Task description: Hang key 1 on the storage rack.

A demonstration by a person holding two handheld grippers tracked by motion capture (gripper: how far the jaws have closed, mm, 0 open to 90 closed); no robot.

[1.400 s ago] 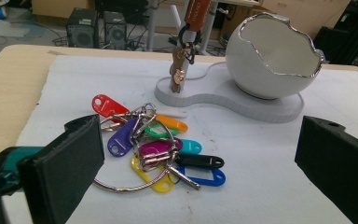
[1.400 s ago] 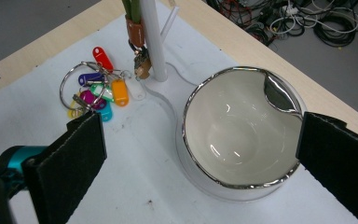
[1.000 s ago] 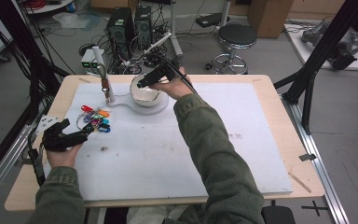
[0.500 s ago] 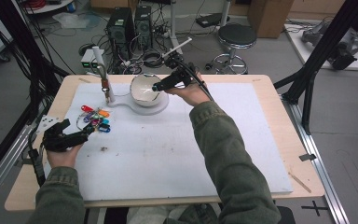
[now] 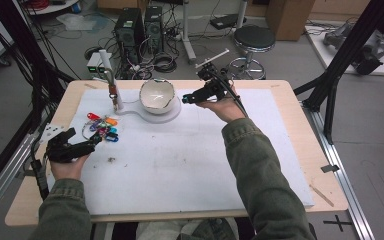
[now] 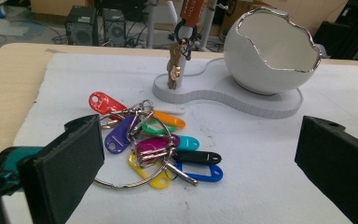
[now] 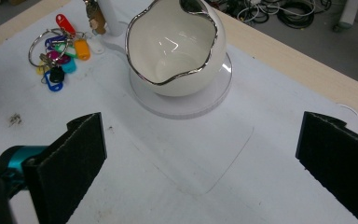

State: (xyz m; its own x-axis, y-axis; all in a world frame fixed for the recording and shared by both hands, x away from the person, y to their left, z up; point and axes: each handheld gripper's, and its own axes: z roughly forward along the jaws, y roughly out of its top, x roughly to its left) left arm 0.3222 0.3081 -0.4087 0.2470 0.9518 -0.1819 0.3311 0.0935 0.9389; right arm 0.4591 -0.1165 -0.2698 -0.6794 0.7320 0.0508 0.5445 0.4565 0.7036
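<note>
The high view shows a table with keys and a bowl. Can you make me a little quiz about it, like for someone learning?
1. True or false: the egg-shaped bowl lies tipped on its side.
2. What does the left gripper point at? A) bowl B) bunch of key tags C) stool
3. Fill in: both grippers are ____.

Key: 1 false, it stands upright on its white base. 2 B. 3 open; the right gripper holds nothing.
</note>
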